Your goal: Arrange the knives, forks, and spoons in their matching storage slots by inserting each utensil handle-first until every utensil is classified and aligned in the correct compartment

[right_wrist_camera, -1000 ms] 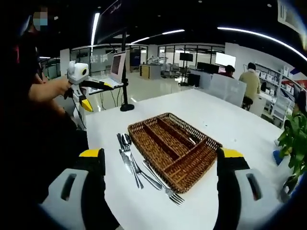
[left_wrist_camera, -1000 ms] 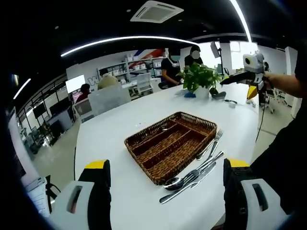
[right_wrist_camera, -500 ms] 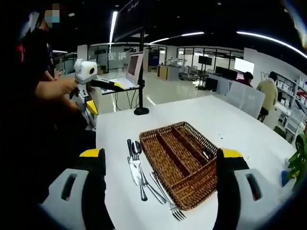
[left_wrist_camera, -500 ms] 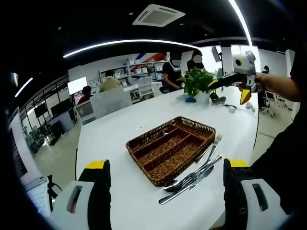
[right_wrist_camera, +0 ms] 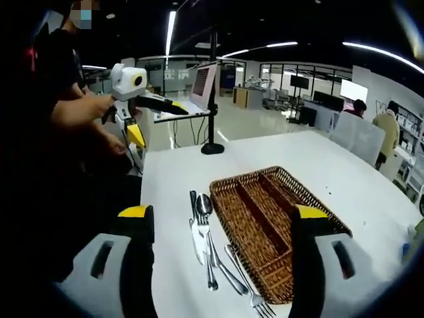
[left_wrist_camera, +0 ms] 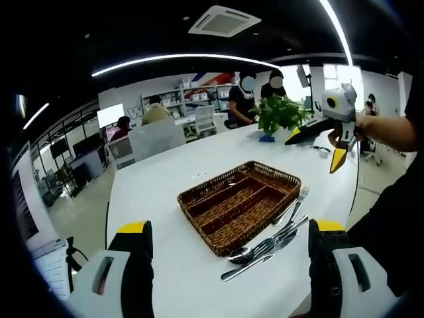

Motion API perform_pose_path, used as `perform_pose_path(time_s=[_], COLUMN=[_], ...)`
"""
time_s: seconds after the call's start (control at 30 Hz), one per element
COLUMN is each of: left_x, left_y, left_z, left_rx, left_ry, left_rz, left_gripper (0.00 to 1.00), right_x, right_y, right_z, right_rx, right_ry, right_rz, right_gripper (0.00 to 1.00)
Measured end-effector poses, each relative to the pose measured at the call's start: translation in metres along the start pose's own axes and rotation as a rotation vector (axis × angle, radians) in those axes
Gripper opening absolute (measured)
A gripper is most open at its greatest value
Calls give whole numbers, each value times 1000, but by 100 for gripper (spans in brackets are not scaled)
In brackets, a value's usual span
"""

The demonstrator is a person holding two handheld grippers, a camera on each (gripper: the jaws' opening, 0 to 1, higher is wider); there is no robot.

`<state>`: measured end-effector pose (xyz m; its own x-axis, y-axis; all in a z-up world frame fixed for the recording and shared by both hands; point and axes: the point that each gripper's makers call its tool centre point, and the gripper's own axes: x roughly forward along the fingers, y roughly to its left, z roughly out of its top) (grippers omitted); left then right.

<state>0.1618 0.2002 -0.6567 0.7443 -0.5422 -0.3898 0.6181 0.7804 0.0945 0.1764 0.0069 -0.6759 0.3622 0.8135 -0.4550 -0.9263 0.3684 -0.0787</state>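
Since a second ago the right gripper view has swung so the wicker tray (right_wrist_camera: 278, 228) sits more to the right and closer. In the left gripper view the right gripper (left_wrist_camera: 326, 126), held in a hand, has dipped lower over the table's (left_wrist_camera: 165, 172) far side, in front of the potted plant (left_wrist_camera: 278, 112). The utensils and tray lie where they were.

Left gripper (left_wrist_camera: 225, 265): jaws wide apart, nothing between them, hovering above the near table edge. Right gripper: jaws spread wide in its own view, empty as well. The left gripper also appears in the right gripper view, held up off the table, jaws parted.

The tray has long slots running its length and looks empty as far as I can tell. Beside its long side lie the spoon (right_wrist_camera: 205, 212), a knife (right_wrist_camera: 198, 235) and a fork (right_wrist_camera: 248, 288), close together, some touching or overlapping; exact count unclear.

Handling judgement: polished metal, stiff, light, slippery, lying flat on a smooth top. I expect the thin profile to make a pinch awkward. I would take one across the handle's mid-length, clear of its neighbours, so the handle end can lead into a slot. No utensil is sorted yet.
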Motion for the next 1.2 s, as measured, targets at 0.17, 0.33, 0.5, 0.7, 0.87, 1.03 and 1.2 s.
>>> perform_pose_path(time_s=[0.17, 0.33, 0.5, 0.7, 0.87, 1.03, 1.2], left_x=[2, 3, 1, 1, 2, 1, 0], left_y=[1, 1, 2, 3, 5, 5, 6], left_z=[1, 0, -7, -8, -15, -20, -19], left_rx=[2, -3, -11, -10, 10, 20, 16], left_ry=[-4, -9, -4, 2, 30, 49, 44], left_rz=[3, 9, 15, 14, 17, 17, 21], left_gripper=[99, 99, 99, 99, 99, 99, 99], right_x=[10, 19, 27, 38, 46, 55, 62], right_y=[5, 4, 5, 8, 11, 17, 21], right_z=[-6, -17, -30, -38, -43, -55, -62], right_rx=[-12, -10, -2, -4, -7, -15, -17], right_ry=[11, 23, 33, 41, 40, 67, 75], right_rz=[16, 17, 25, 30, 38, 57, 71], right_gripper=[82, 78, 71, 68, 64, 59, 51])
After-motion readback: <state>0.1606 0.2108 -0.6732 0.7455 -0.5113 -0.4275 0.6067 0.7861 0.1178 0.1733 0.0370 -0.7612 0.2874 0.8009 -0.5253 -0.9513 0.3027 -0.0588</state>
